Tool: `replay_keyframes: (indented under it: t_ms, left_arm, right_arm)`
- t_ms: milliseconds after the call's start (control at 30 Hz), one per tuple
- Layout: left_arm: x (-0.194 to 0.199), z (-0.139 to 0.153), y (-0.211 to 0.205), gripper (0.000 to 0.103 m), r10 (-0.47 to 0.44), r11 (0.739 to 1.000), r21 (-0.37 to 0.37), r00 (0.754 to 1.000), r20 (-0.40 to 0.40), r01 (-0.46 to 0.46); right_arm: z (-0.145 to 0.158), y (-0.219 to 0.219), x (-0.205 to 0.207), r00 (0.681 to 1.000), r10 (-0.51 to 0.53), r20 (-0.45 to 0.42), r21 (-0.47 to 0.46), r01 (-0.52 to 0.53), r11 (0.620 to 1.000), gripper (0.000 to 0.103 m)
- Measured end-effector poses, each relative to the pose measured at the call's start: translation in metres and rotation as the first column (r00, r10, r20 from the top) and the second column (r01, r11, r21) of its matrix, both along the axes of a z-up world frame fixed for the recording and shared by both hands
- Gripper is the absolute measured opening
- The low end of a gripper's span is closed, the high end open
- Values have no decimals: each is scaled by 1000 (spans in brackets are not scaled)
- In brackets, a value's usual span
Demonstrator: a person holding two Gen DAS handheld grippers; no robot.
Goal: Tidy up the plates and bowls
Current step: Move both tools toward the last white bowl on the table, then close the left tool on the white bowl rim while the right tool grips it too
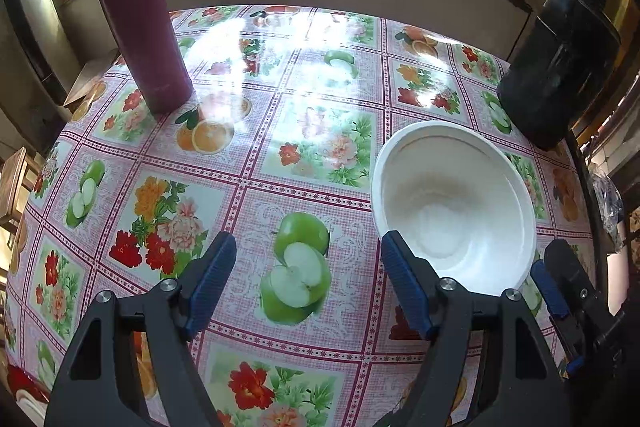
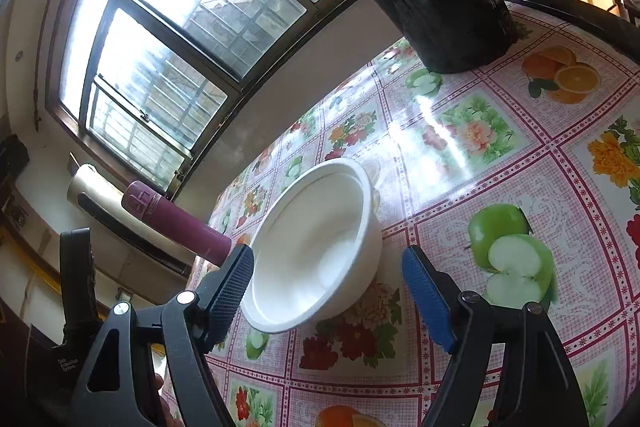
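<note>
Both tools open, white bowl not yet gripped.
The round white plastic bowl (image 2: 316,247) sits on the fruit-patterned table (image 1: 280,131); the right tool (image 2: 328,291) gapes at its rim, the left tool (image 1: 308,287) alongside is empty. Risk: a thin-rim pinch could tip it.

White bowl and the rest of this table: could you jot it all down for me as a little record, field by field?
bowl: white bowl, upright, looks empty, on the tablecloth
surface: fruit-and-flower tablecloth
other items: maroon flask standing at the far left; black container at the far right
left gripper: open, holds nothing, bowl to its right
right gripper: open, bowl between its fingers; contact cannot be told
backdrop: window behind the table
</note>
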State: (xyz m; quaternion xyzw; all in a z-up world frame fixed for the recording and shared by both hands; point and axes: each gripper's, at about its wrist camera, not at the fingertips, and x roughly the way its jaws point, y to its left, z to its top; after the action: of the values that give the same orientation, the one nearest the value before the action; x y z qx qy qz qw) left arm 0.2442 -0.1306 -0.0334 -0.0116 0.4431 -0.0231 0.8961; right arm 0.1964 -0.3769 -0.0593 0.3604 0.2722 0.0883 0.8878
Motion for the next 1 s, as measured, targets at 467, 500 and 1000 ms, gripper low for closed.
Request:
replay_keyframes:
  t_ms: [467, 500, 1000]
  left_arm:
    - [26, -12, -17, 75, -61, 998, -11, 993, -101, 60]
    - [26, -13, -18, 75, -77, 997, -36, 991, -113, 73]
    - [17, -12, -10, 10, -102, 989, -122, 988, -117, 88]
  right_arm:
    - [-6, -4, 1, 999, -23, -24, 33, 23, 999, 72]
    - [-6, -5, 0, 999, -26, -22, 32, 26, 999, 71]
    - [-5, -5, 0, 999, -22, -23, 44, 23, 999, 70]
